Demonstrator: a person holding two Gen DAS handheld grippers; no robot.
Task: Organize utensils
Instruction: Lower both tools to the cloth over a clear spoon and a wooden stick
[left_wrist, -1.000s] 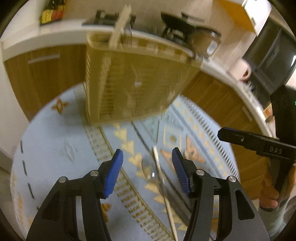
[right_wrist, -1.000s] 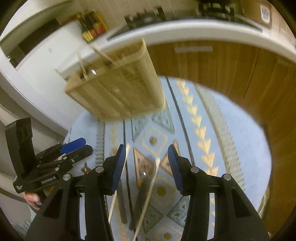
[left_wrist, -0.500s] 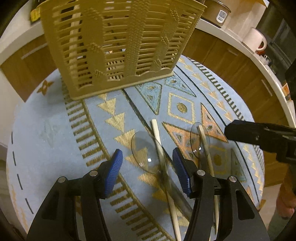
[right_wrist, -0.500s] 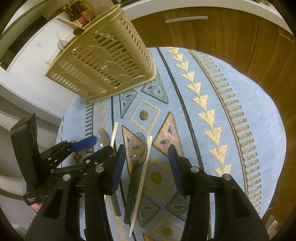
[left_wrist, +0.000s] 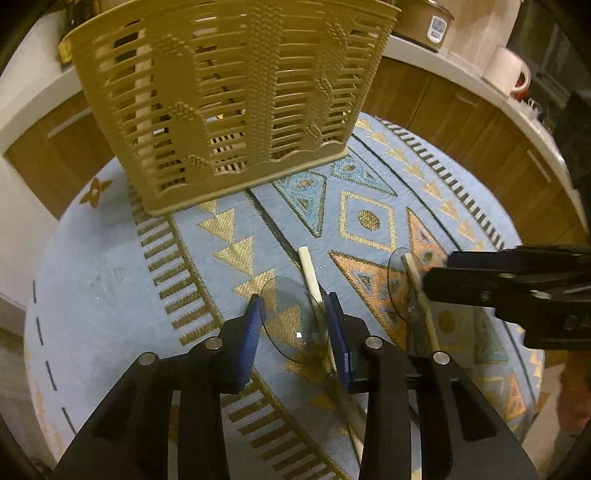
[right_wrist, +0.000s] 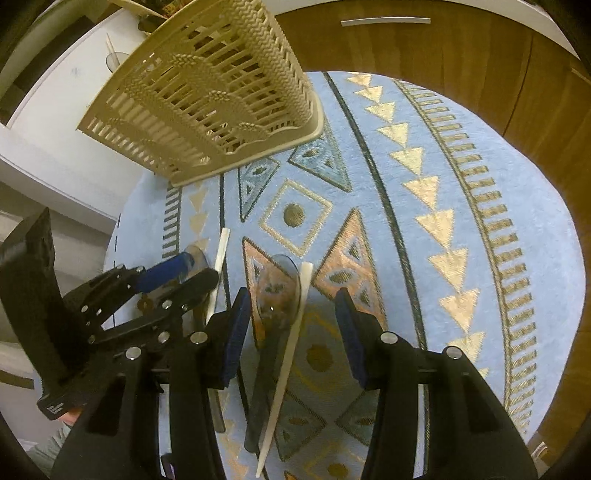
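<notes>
Two clear spoons and two pale sticks lie on the blue patterned tablecloth (left_wrist: 110, 280). My left gripper (left_wrist: 293, 314) points steeply down and its jaws are closing. Its blue pads (left_wrist: 249, 339) meet the rim of one clear spoon (left_wrist: 288, 325), and the stick (left_wrist: 308, 269) beside it runs under the right finger. My right gripper (right_wrist: 291, 299) stands open astride the other clear spoon (right_wrist: 277, 284) and stick (right_wrist: 291, 350) without touching them. That gripper (left_wrist: 441, 273) also shows at the right of the left wrist view. The beige slotted basket (left_wrist: 236, 92) stands behind.
The basket (right_wrist: 207, 85) holds a pale stick (left_wrist: 142, 92). Wooden cabinets (right_wrist: 424, 51) and a white counter ring the round table. A white mug (left_wrist: 506, 70) and an appliance (left_wrist: 424, 18) sit on the counter. A person's hand shows at the lower right.
Both grippers have come down toward the utensils on the cloth. The left jaws have narrowed onto the spoon bowl. The right jaws keep the same width.
</notes>
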